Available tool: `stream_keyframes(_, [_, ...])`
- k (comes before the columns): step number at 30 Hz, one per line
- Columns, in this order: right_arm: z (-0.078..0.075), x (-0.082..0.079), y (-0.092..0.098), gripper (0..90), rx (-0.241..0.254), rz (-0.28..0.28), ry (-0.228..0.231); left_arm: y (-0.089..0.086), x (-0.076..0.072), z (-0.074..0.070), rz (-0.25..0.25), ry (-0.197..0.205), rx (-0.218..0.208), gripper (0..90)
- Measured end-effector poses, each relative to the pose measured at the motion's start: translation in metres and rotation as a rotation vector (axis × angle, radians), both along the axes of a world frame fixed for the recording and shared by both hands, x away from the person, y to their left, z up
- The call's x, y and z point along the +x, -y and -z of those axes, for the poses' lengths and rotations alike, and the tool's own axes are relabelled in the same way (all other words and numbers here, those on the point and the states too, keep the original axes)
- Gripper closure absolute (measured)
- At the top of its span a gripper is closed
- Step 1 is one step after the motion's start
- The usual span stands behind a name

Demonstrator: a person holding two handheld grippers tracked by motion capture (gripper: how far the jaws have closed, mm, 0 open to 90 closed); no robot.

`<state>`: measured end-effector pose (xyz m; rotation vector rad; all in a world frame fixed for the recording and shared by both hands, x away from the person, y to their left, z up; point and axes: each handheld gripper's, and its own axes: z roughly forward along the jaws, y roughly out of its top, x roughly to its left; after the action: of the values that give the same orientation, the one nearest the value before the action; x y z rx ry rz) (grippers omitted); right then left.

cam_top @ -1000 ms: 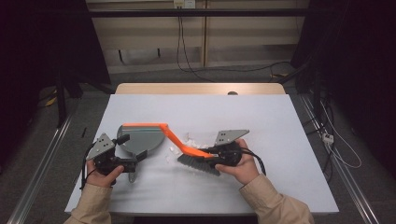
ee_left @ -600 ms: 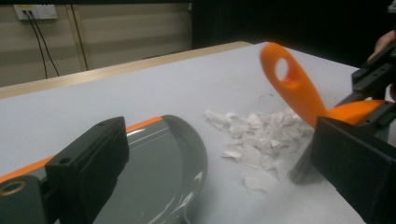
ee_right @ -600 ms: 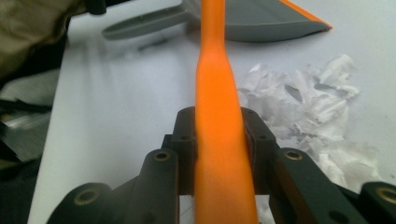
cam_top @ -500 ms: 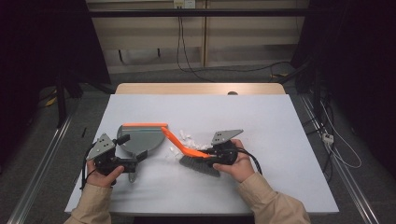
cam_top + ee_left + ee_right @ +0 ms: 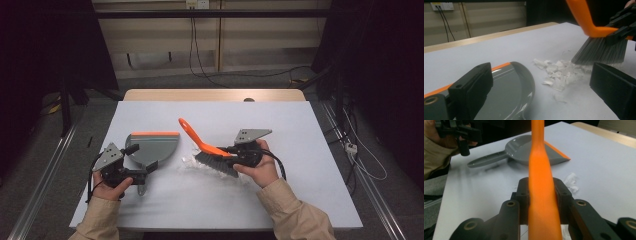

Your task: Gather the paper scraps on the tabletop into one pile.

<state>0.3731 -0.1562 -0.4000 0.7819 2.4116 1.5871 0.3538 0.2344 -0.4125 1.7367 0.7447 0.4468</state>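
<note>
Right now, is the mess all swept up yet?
Not yet. The right tool has picked up the orange brush, and its bristles sit at the white scraps. The left tool is by the grey dustpan, jaws open. The pan looks empty, so all the scraps still need sweeping in.

No text, label, brand, number or sign can be read on anything here.

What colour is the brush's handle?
Orange; the brush handle shows best in the right gripper view, clamped between the jaws.
</note>
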Motion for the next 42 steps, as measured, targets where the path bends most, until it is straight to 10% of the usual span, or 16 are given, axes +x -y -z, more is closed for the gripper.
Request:
stream_keyframes(20, [0.014, -0.026, 0.056, 71.1, -0.035, 0.457, 0.011, 0.002, -0.002, 0.000, 0.050, 0.007, -0.006, 4.6])
stream_keyframes(27, [0.023, -0.044, 0.055, 71.1, -0.110, 0.604, 0.076, 0.003, -0.003, -0.002, 0.056, 0.014, -0.016, 4.7])
stream_keyframes(42, [0.042, -0.032, 0.001, 71.2, -0.134, 0.713, 0.113, 0.002, -0.006, -0.005, 0.052, 0.021, -0.010, 4.6])
